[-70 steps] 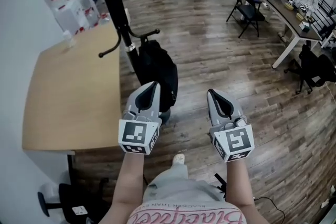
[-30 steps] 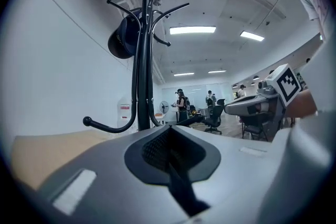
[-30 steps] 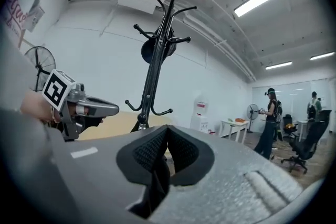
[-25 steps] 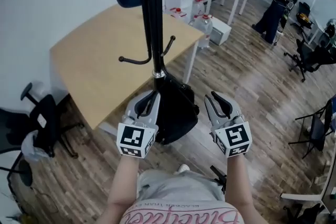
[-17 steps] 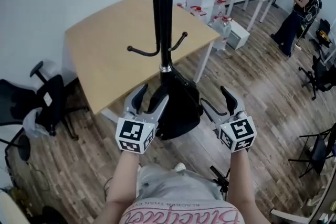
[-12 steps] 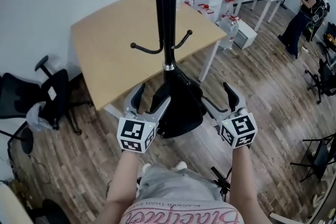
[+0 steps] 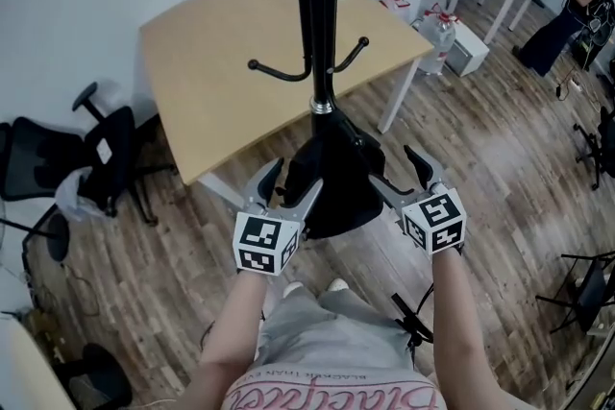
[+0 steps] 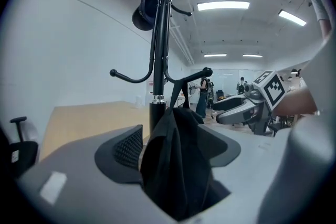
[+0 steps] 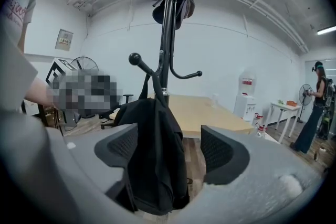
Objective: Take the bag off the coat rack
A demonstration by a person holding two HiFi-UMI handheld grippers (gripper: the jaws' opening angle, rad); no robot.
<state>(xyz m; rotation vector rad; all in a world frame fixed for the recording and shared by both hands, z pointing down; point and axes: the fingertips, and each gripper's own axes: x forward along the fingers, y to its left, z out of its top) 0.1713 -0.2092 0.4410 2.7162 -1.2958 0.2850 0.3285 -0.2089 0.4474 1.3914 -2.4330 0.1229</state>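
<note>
One bag noted: black, slumped, hung by its strap from a lower hook of the coat rack, low against the pole, close by the table.

Handling, judged:
- Soft cloth with limp folds, no stiffness.
- Weight probably light to moderate.
- Expected to sag and swing once lifted.
- By look neither fragile nor slippery.

Best taken at the strap near the hook, or by bunched cloth at the top, then raised clear of the hook tip.

Left gripper: fingers closing with bag cloth between them, no firm pinch seen yet. Right gripper: fingers spread wide, bag between them, no clamp seen.

Count: one bag, one coat rack, two grippers, one table nearby, one dark item on an upper hook.
</note>
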